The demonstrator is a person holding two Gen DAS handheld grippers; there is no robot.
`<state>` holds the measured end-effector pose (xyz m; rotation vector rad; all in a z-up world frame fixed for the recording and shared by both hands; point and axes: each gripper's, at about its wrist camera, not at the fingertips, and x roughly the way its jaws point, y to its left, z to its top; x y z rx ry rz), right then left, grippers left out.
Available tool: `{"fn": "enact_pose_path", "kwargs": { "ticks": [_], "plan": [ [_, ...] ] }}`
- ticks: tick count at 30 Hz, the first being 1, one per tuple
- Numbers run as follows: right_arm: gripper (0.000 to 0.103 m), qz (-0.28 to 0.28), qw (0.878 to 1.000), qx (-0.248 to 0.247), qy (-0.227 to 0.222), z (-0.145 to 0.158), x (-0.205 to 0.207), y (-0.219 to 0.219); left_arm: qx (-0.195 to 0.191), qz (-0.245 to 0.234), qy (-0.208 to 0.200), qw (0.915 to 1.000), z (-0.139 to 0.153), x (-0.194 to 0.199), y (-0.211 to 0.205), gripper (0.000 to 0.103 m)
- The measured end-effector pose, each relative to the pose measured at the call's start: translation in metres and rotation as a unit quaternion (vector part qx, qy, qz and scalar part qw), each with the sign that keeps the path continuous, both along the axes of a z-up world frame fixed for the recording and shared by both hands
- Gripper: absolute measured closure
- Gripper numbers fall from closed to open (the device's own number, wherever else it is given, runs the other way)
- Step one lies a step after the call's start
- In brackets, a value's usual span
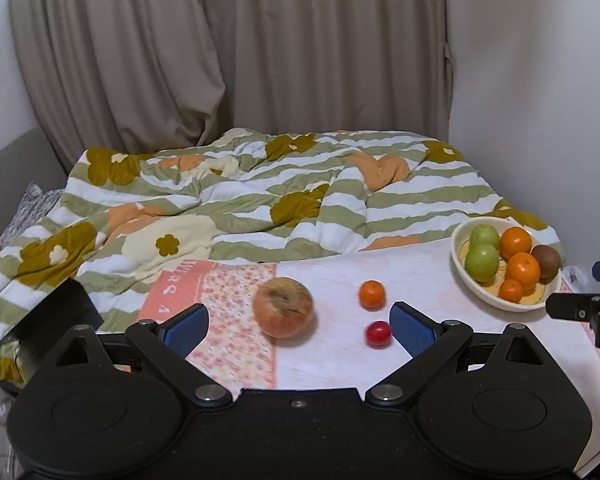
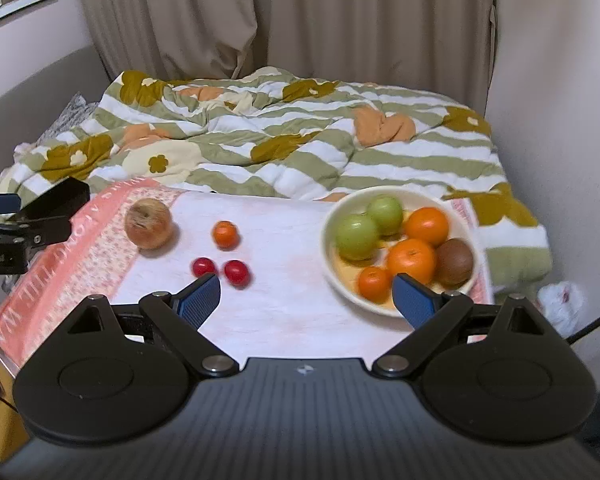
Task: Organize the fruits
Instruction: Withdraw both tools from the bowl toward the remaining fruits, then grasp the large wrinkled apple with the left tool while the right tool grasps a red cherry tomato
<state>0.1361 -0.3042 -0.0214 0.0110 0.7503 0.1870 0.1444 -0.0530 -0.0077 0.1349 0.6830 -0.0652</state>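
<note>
Both grippers hang above the cloth (image 2: 284, 312), jaws wide apart, nothing held. Left gripper (image 1: 299, 326): we see the apple (image 1: 283, 307) between its fingers, just beyond the tips, the small orange (image 1: 372, 294) farther right, and one tomato (image 1: 378, 334) just beside the right fingertip. Right gripper (image 2: 307, 297): we see the bowl (image 2: 396, 200) at far right, its near rim behind the right fingertip; two tomatoes (image 2: 236, 272) lie just past the left fingertip. The bowl holds two green apples (image 2: 358, 237), three oranges (image 2: 412, 261) and a kiwi (image 2: 455, 261).
</note>
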Motion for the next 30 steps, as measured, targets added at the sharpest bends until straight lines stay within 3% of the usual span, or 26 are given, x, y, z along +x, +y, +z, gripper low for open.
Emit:
{"fn": "enact_pose_path", "kwargs": {
  "ticks": [14, 24, 30],
  "plan": [
    [0.0, -0.08, 0.996, 0.007, 0.043, -0.045, 0.026, 0.104, 0.003, -0.09, 0.053, 0.9946, -0.033, 0.079, 0.062, 0.004],
    [0.0, -0.13, 0.989, 0.016, 0.071, -0.089, 0.051, 0.135, 0.002, -0.142, 0.115, 0.9832, -0.073, 0.133, 0.063, 0.004],
    [0.0, -0.142, 0.986, 0.022, 0.084, -0.112, 0.063, 0.141, 0.002, -0.149, 0.143, 0.9785, -0.099, 0.152, 0.052, 0.004]
  ]
}}
